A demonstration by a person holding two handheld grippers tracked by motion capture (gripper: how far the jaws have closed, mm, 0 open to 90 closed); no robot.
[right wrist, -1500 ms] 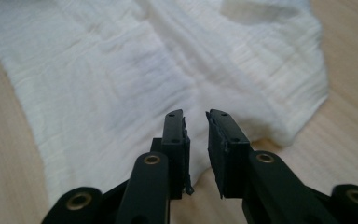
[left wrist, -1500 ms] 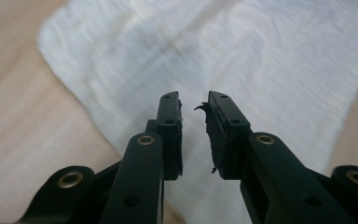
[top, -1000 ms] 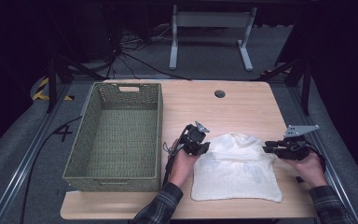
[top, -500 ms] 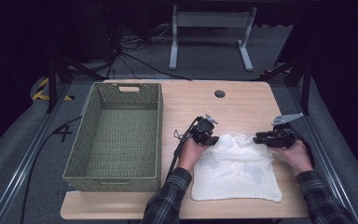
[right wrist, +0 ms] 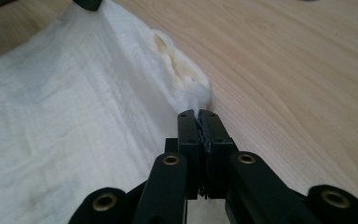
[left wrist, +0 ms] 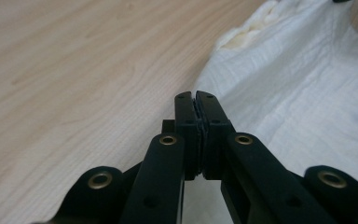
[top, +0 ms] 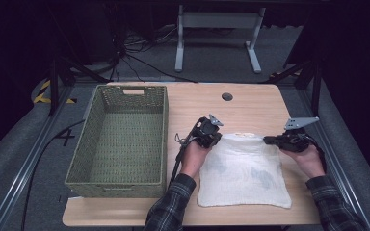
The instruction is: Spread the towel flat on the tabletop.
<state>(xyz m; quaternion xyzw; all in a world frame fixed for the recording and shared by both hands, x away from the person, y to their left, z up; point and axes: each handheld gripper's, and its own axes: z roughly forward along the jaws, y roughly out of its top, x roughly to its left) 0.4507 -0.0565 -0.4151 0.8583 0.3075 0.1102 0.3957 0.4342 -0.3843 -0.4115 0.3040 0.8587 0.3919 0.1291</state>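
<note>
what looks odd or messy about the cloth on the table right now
The white cloth is not quite flat: its far edge is bunched into a small cream-coloured lump between the left gripper and right gripper, which pinch its far corners. Faint grey smudges mark its middle. The basket sits square beside it.

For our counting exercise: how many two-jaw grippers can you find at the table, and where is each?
2. The left gripper sits at the white cloth's far left corner; the right gripper at its far right corner, both shut.
</note>
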